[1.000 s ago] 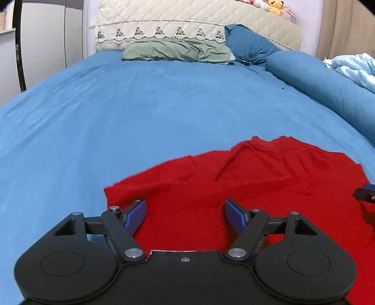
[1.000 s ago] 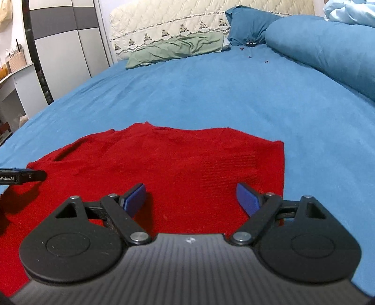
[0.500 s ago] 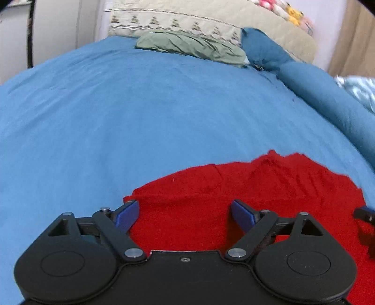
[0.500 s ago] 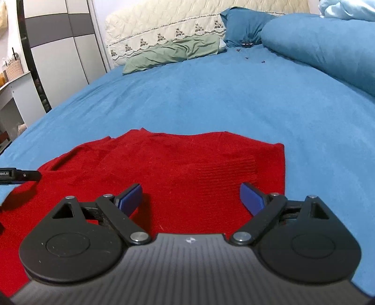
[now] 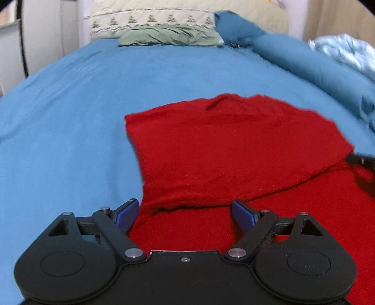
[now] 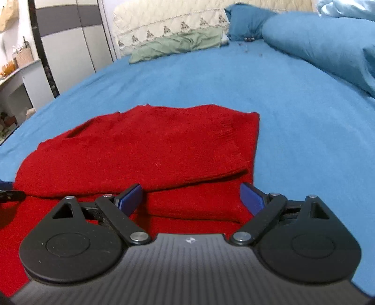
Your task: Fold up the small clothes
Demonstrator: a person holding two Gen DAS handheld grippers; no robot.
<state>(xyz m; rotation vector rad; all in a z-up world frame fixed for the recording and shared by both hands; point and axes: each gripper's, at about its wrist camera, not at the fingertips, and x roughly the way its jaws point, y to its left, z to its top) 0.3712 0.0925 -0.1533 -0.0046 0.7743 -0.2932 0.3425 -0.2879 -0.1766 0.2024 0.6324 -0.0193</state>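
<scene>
Red garment lies folded, edges free on bedsheet; both tools gape, unladen.

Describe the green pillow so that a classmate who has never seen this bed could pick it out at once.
Start with the wide blue bed sheet and follow it to the far end, where a cream quilted headboard stands. The green pillow lies flat at its foot. It is the only pale green, crumpled piece there; the dark blue pillow beside it sits more upright.
</scene>
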